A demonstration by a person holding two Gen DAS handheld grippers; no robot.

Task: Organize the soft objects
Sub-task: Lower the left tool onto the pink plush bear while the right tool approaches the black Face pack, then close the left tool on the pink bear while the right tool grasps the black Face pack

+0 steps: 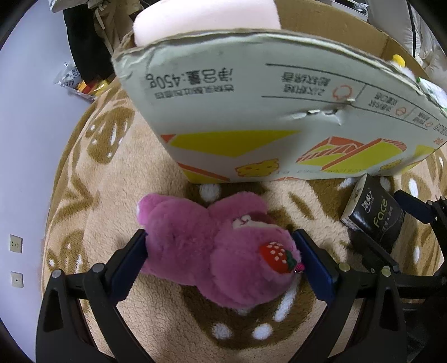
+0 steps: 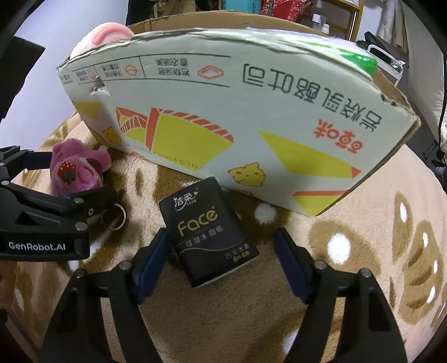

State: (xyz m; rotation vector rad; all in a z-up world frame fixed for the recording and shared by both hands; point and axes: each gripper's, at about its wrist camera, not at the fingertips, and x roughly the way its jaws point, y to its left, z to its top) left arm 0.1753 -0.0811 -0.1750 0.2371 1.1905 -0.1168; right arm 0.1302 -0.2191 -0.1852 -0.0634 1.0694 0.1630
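well, from the left wrist view the left gripper (image 1: 220, 251) points down at a purple plush bear (image 1: 215, 245) lying on a tan fleece blanket (image 1: 111, 195) patterned with brown and white shapes. its blue-padded fingers (image 1: 131, 259) sit on either side of the bear, right against the fur, though i cannot tell whether they are pressing in. the bear carries a red strawberry patch (image 1: 275, 257). just behind it stands an open cardboard box (image 1: 251, 117) with upside-down print and yellow and orange graphics, and something pale pink (image 1: 206, 19) pokes out over its rim. off to the right lies a black tissue pack (image 1: 374, 215) with the right gripper's fingers around it. from the right wrist view the right gripper (image 2: 222, 255) straddles the same tissue pack (image 2: 209, 234), which lies flat on the blanket (image 2: 349, 265) close in front of the box (image 2: 223, 111). its fingers (image 2: 153, 257) stand apart; the left one looks just against the pack, the right one is clear of it. the bear (image 2: 75, 167) lies far left, at the left gripper (image 2: 42, 178), with a metal ring (image 2: 114, 217) beside it.
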